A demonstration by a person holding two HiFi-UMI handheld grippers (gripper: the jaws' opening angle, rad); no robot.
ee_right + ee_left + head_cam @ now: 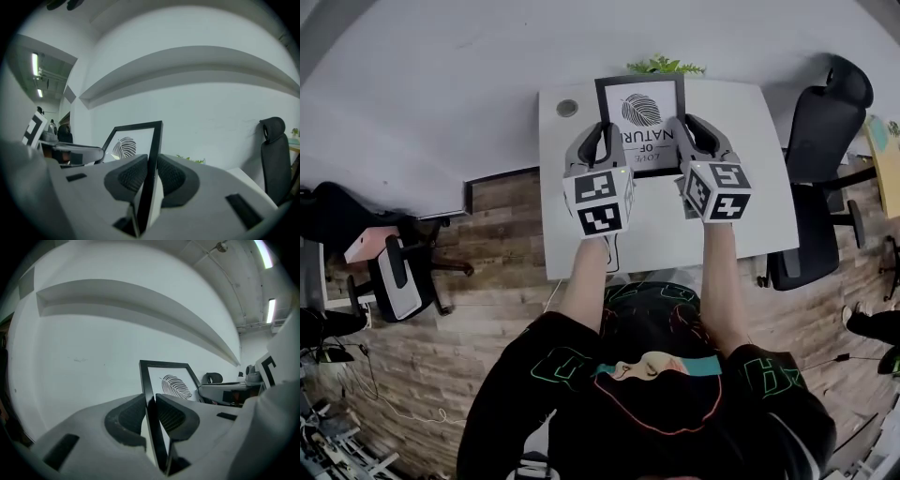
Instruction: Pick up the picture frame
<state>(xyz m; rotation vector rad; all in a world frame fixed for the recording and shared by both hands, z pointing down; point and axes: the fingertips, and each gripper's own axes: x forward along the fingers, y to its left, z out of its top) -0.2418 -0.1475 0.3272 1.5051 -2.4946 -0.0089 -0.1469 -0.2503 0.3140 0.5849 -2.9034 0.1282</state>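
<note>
A black picture frame [639,108] with a leaf print and lettering is held up above the white table [750,216]. My left gripper [606,139] is shut on its left edge, and my right gripper [681,133] is shut on its right edge. In the left gripper view the frame [169,380] stands edge-on between the dark pads, which press both faces. The right gripper view shows the same grip on the frame [136,140] from the other side. Both arms reach forward side by side.
A green plant [666,66] pokes up behind the table at the white wall. A round grommet [567,108] sits in the table's far left corner. A black office chair [820,169] stands at the right, other chairs [394,267] at the left on the wooden floor.
</note>
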